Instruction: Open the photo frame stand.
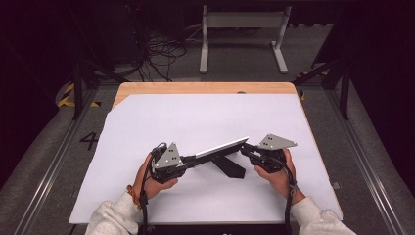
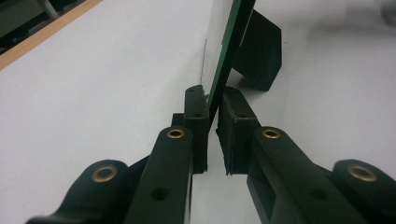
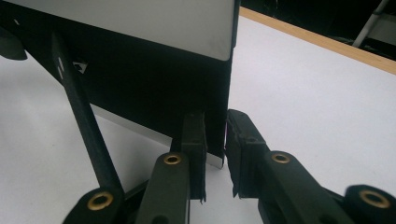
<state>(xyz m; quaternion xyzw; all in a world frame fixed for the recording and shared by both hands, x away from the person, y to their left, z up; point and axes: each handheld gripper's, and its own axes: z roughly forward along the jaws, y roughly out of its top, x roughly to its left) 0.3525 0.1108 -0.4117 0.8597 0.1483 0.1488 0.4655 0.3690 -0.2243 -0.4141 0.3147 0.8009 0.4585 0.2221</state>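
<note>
**Desk:** What does the high view show?

**Photographer:** A person's two hands, entering from the bottom of the frame, each hold a gripper over a white sheet (image 1: 195, 122) that covers a wooden table (image 1: 205, 88). The left gripper (image 1: 192, 159) sits lower left of centre, the right gripper (image 1: 246, 148) just right of centre. Between them runs a thin flat panel (image 1: 220, 147), pale on top, tilted so its right end is higher in the frame. A black stand (image 1: 230, 166) slants from beneath it toward the lower centre. A white metal frame (image 1: 242, 34) stands on the floor at the top of the picture, beside loose cables (image 1: 161, 51).

**Desk:** And the left gripper view?

**Photographer:** The left gripper (image 2: 213, 109) has its two black jaws pressed onto the panel (image 2: 224, 42), seen edge-on, which runs from frame centre to the top edge. The panel's edge looks green. The stand (image 2: 259, 56) shows at upper right, behind it.

**Desk:** The right gripper view?

**Photographer:** The right gripper (image 3: 215, 130) pinches the near lower corner of the panel (image 3: 140, 18), one jaw on each face. The panel fills the upper left of the frame, pale above, dark below. A thin black strut (image 3: 79, 107) crosses the left side. The table's wooden edge (image 3: 317, 42) runs across the upper right.
</note>
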